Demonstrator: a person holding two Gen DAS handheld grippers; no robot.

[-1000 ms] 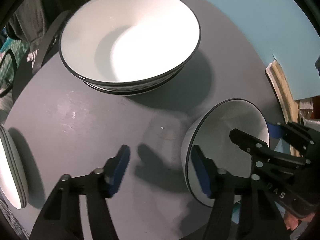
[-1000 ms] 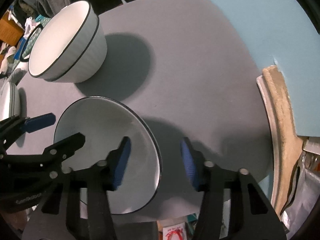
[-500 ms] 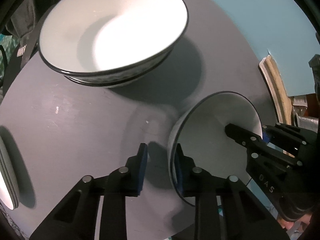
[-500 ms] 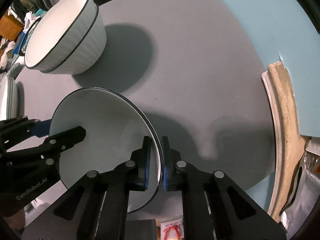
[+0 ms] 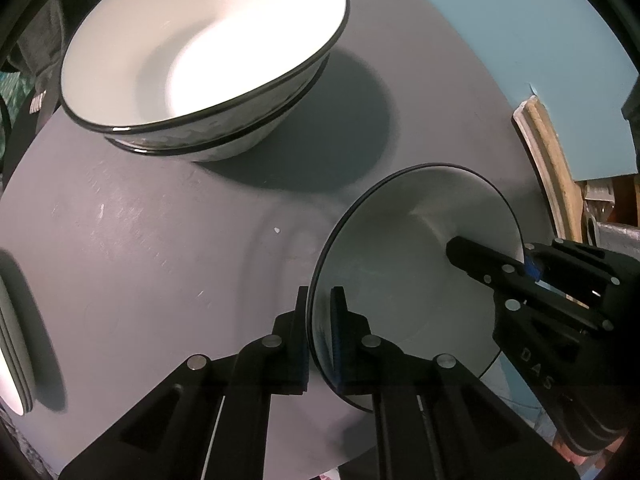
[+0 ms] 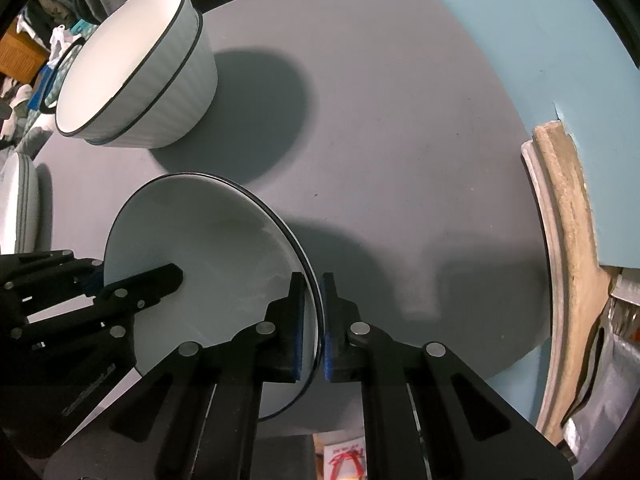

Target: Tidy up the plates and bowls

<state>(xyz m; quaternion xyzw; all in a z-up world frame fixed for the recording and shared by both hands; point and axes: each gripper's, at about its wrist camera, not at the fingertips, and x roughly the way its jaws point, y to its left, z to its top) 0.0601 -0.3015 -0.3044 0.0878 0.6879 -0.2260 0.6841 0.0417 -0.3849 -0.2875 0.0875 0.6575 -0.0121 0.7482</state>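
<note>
A small white bowl (image 5: 400,280) with a thin black rim is near the front edge of the grey round table (image 5: 160,240). My left gripper (image 5: 320,292) is closing on the bowl's left rim, one pad inside and one outside, both pressing on it. My right gripper (image 6: 313,278) is closing on the opposite rim of the same bowl (image 6: 208,256), pads tight against it. Each gripper also shows in the other's view, clamped across the far rim. I cannot tell whether the bowl still rests on the table.
Two larger ribbed white bowls (image 5: 200,52) are nested at the back left of the table (image 6: 400,140). A stack of plates (image 5: 12,340) sits at the left edge. A tan wooden piece (image 6: 568,220) lies beyond the right edge, on blue floor.
Both grippers went from open around the small bowl's rim to clamped on it, the left one shifting right onto the rim. The large bowls and plates stayed put.
</note>
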